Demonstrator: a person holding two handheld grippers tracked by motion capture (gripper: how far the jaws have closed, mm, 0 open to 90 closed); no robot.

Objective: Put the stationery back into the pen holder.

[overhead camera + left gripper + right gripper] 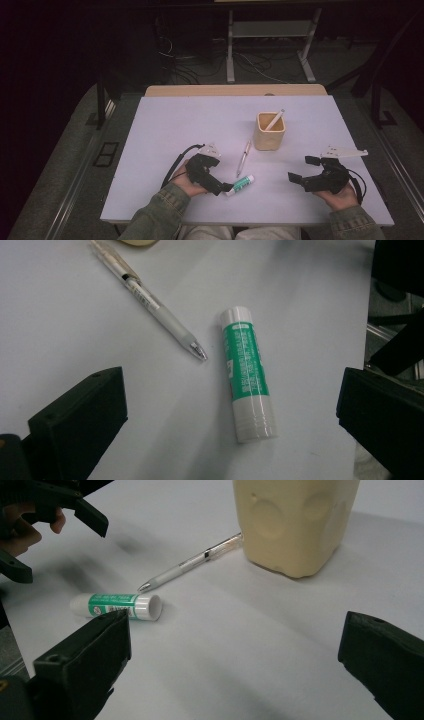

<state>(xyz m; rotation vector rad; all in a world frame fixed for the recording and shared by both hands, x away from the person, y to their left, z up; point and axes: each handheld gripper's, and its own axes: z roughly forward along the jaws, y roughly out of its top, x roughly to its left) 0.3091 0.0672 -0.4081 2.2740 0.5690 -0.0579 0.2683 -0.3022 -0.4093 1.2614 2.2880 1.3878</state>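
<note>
The left claw [222, 189] hangs low over the near part of the white surface [165, 125], its jaws spread wide and holding nothing, with the green-and-white glue stick [247, 375] lying flat between them in the left gripper view. The stick rests on its side, just beside the tip of a clear pen [150, 300] that runs off toward the tan pen cup [270, 131], where one more pen [274, 120] already stands. The right claw [301, 169] waits well apart at the right, also open and empty. To my eye the step in hand is picking up the glue stick. To do it well, I would bring the jaws down square across the stick's round body, near its middle on the green label, so it cannot roll or squirt out as they close. Keep the far jaw clear of the pen tip, or the pen will get nudged or pinched along with it.
</note>
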